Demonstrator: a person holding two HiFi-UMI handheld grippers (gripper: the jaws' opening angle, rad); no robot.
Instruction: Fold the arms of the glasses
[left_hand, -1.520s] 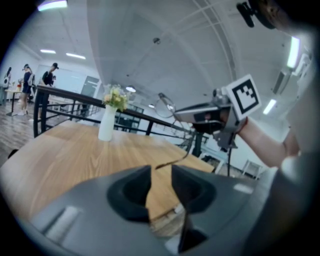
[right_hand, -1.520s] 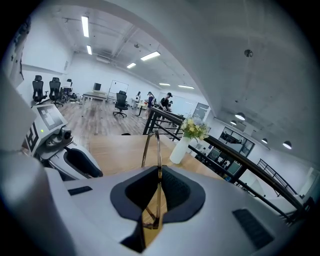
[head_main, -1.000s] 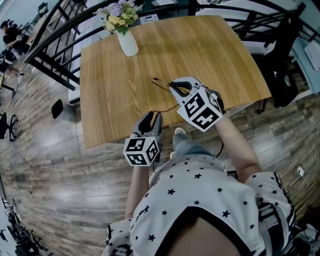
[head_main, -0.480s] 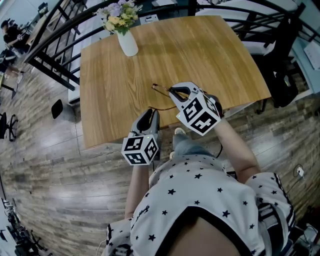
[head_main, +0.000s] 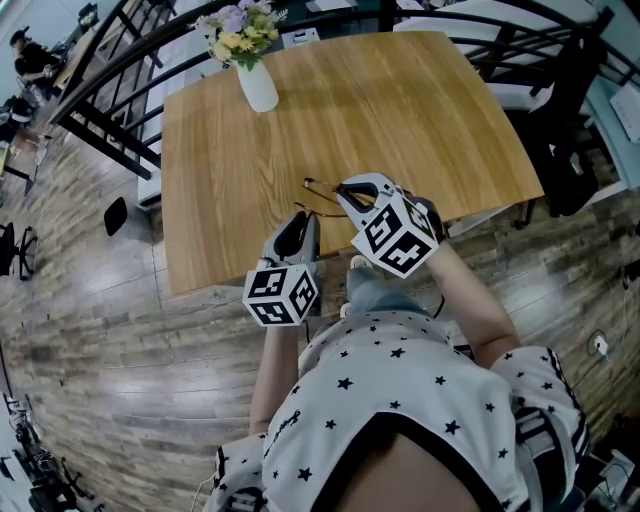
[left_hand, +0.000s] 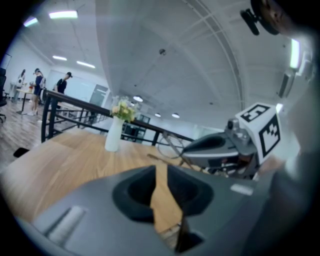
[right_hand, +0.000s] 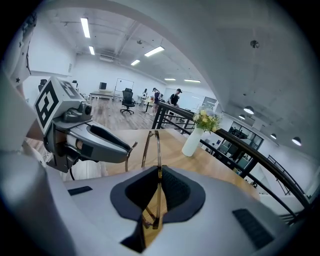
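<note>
We have the right gripper closed to a sliver on the glasses. The thin gold frame stands upright between its jaws, clamped from both sides. The glasses sit over the near part of the wooden worktop, not far from its front edge (whether any part of them rests on the wood we cannot tell).

The left gripper comes in from the left, low and close to level, its tip just beside the right one. Its jaws have just been closing and now stand partway apart, with bare wood showing through the gap between them. In the right gripper view, one arm of the glasses swings out towards us, and its curved end lies right at the left gripper's tip. We cannot make out whether that end is inside the gap, and nothing is pinched there.

A white vase of flowers stands at the far left corner, well apart from both grippers.
</note>
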